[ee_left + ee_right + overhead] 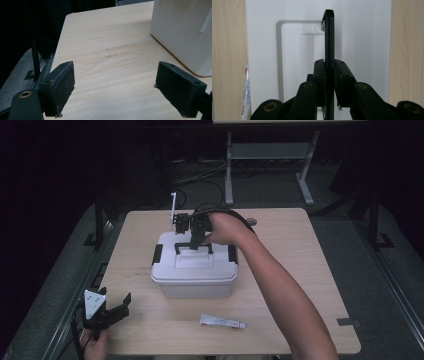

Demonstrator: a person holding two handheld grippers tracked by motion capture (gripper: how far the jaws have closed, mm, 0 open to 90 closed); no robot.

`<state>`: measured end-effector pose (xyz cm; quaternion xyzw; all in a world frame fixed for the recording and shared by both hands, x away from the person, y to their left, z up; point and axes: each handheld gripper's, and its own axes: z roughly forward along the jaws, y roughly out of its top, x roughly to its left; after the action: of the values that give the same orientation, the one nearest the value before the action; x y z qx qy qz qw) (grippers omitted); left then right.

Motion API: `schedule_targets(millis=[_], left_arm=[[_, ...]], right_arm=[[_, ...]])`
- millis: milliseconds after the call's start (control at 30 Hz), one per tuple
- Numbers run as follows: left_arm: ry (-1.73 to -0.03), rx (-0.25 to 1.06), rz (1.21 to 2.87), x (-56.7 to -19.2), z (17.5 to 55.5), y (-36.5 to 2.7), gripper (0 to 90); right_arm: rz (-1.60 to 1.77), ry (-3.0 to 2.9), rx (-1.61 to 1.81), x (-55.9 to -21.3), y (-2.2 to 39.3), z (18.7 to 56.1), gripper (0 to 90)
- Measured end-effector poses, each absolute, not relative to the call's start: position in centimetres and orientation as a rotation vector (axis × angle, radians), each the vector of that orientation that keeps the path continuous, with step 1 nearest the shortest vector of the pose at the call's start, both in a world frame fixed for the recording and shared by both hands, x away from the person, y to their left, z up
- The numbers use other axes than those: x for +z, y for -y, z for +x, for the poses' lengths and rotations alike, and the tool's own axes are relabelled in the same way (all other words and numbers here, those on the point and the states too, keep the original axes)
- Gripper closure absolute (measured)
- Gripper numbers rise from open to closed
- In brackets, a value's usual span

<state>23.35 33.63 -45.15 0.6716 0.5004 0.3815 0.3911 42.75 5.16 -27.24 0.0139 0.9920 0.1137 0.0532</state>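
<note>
Item: white box [195, 272], table [310, 270] centre. I am clamping its black handle [329, 37] in the right gripper [329, 82]; lifting probably follows, calling for a straight pull. Left gripper [115, 90] is idling wide, empty, beside it. Tube [222, 321] lying near.

High overhead view and close claw views, sharing the white box [194, 270].

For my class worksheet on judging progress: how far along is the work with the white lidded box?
Done: the right claw is shut on the black carry handle of the white plastic box, which stands raised. In hand: that grip. Left: the lid looks shut, both black side latches down; the white tube lies on the wooden table; the left claw is open, idle.
</note>
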Motion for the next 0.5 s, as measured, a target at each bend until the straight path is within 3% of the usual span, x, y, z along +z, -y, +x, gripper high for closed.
schedule_targets(millis=[500], left_arm=[[-1.274, 0.969, 1.703, -45.15, 23.36, -33.7, 15.0]], right_arm=[[0.039, -3.044, 0.318, -27.1, -5.25, 43.05, 82.9]])
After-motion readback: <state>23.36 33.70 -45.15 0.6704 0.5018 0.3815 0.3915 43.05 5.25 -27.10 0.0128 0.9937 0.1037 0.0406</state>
